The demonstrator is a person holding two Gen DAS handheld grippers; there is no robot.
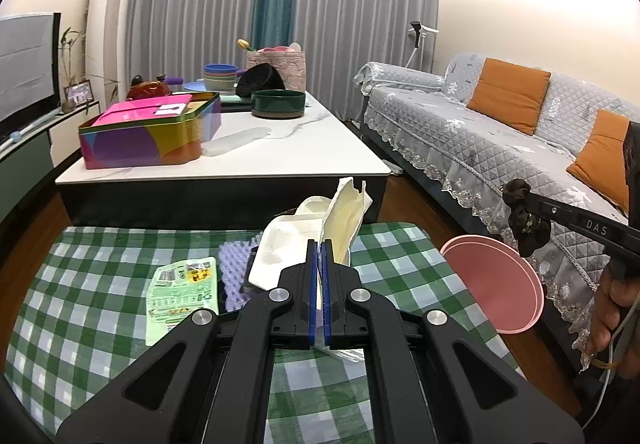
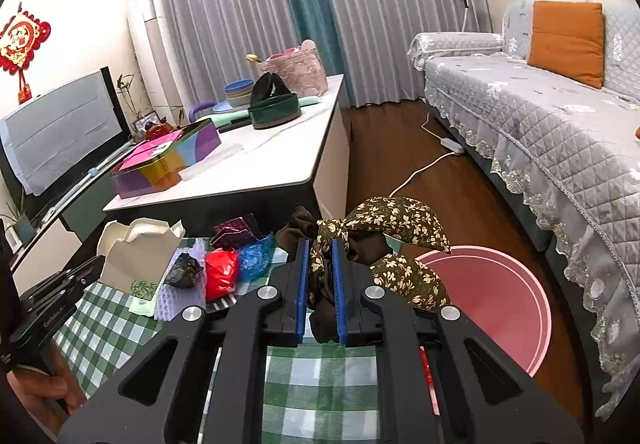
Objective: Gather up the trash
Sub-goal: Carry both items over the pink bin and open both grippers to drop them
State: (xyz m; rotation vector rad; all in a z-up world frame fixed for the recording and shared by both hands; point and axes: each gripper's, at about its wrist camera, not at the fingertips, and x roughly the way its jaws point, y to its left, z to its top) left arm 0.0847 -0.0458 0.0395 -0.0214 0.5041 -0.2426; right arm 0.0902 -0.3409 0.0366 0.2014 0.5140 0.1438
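Trash clamped both sides, left gripper [image 1: 320, 264] on white carton [image 1: 288, 244], right gripper [image 2: 320, 276] on floral cloth [image 2: 396, 228]: carry level over pink bin [image 2: 500, 304], then release.

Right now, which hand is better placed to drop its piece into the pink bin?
The right. Its gripper, jaws shut on the floral cloth, sits right beside the pink bin. The left gripper holds the white carton farther in over the checkered table.
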